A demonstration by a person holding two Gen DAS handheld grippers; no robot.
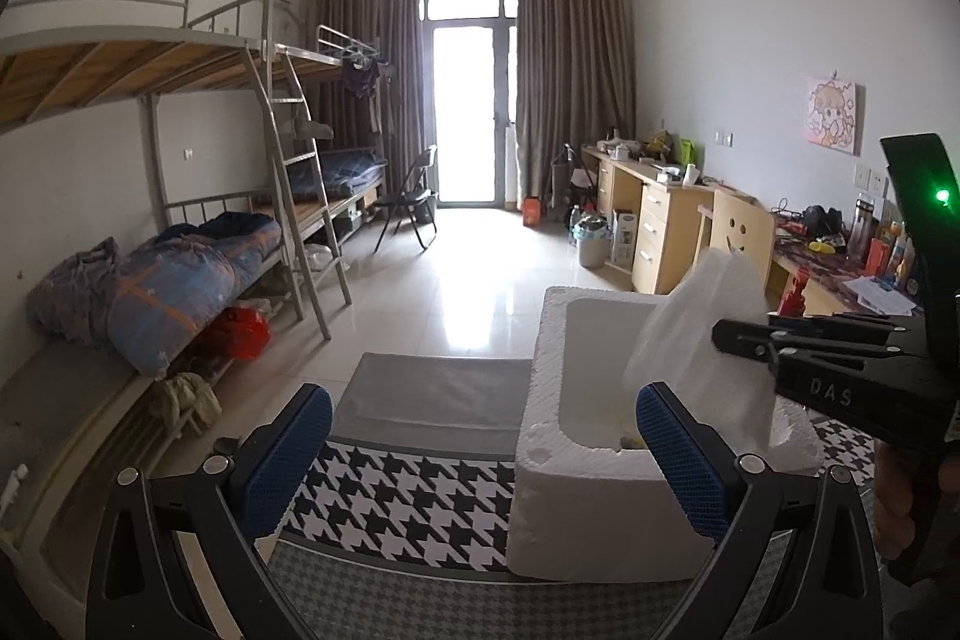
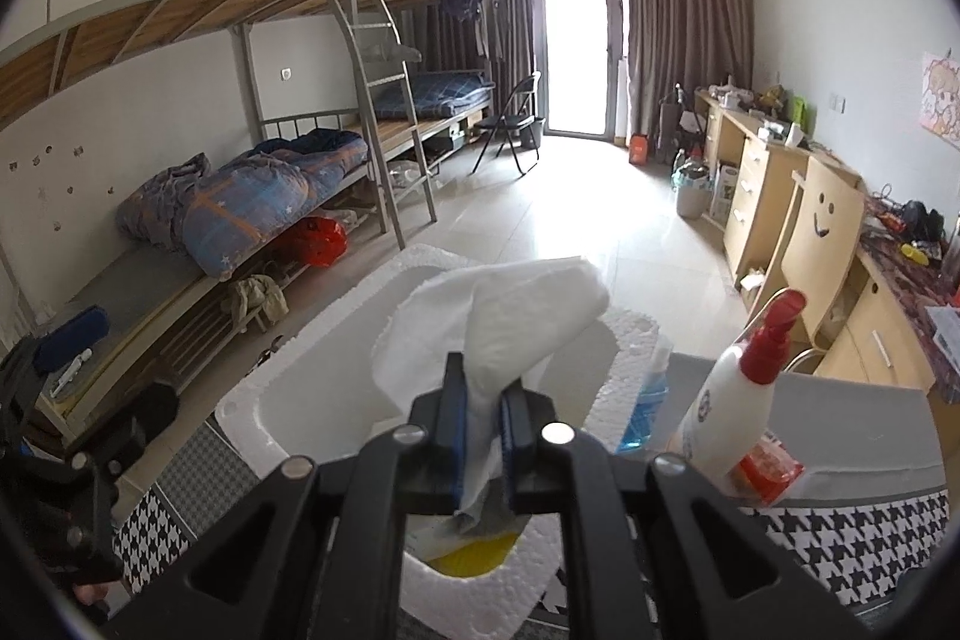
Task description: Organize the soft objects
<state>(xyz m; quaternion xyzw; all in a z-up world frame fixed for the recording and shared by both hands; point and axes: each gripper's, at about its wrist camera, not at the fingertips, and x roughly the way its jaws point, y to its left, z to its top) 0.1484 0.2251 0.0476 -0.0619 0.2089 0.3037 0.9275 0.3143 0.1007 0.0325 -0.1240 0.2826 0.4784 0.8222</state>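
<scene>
The right gripper (image 2: 485,424) pinches a crumpled white tissue (image 2: 510,310) between its blue pads, and the jaws stand only slightly apart with the paper pressed between them. The tissue hangs over the open white foam box (image 1: 540,400), which stands on the houndstooth-patterned surface (image 1: 384,508). Something yellow (image 2: 474,553) lies at the bottom of the box; what it is cannot be told.

Seen from the left wrist, the right gripper's black body carries the raised letters "DAS" (image 1: 831,391), the only writing that reads clearly. A green light (image 1: 942,195) glows on the part above it.

The left gripper (image 1: 480,445) has its jaws spread wide, nothing between them, just beside the foam box's near left corner.

To the right of the box stands a white spray bottle with a red nozzle (image 2: 744,388); its label is too blurred to read. A blue bottle (image 2: 648,400) stands just behind the box wall. A chair back by the desks bears a drawn smiley face (image 2: 822,214).
</scene>
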